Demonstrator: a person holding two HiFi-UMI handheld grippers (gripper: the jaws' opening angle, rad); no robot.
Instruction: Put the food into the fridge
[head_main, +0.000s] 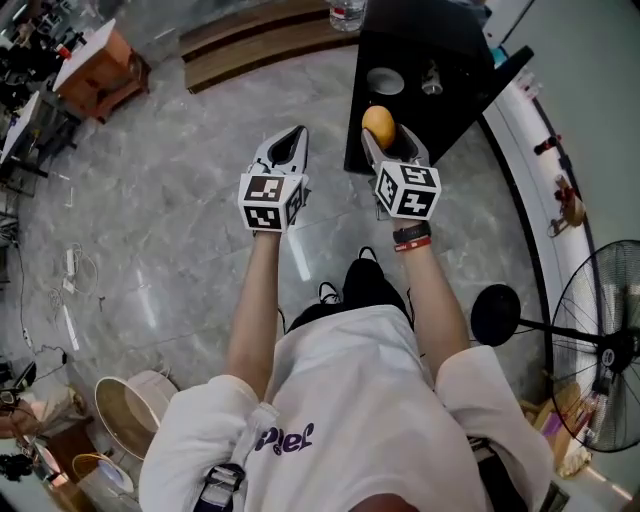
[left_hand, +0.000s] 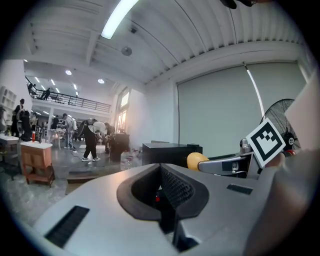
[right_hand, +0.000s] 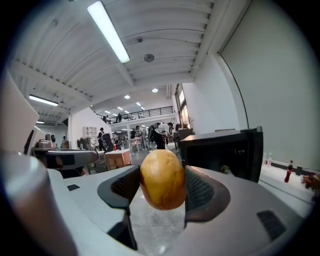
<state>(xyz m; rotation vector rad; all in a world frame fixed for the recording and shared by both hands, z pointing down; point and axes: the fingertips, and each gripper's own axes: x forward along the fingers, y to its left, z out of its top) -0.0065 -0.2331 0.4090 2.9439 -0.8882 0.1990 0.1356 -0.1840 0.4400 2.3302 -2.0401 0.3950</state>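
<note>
White short-sleeved T-shirt (head_main: 350, 400), purple lettering (head_main: 285, 438) on front; black-and-red wristband (head_main: 411, 238), right wrist. Grey-shelled left gripper (head_main: 293, 135), right gripper (head_main: 384, 138): black ribbed pads (right_hand: 197, 187), black-and-white square-marker cubes (head_main: 271, 202).

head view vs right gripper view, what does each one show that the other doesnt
Only the head view: the person's white shirt and the standing fan. Only the right gripper view: the ceiling lights, people far back, and the jaws pressed on both sides of the yellow-brown food. Both: that food held in the right gripper, and the black cabinet ahead.
</note>
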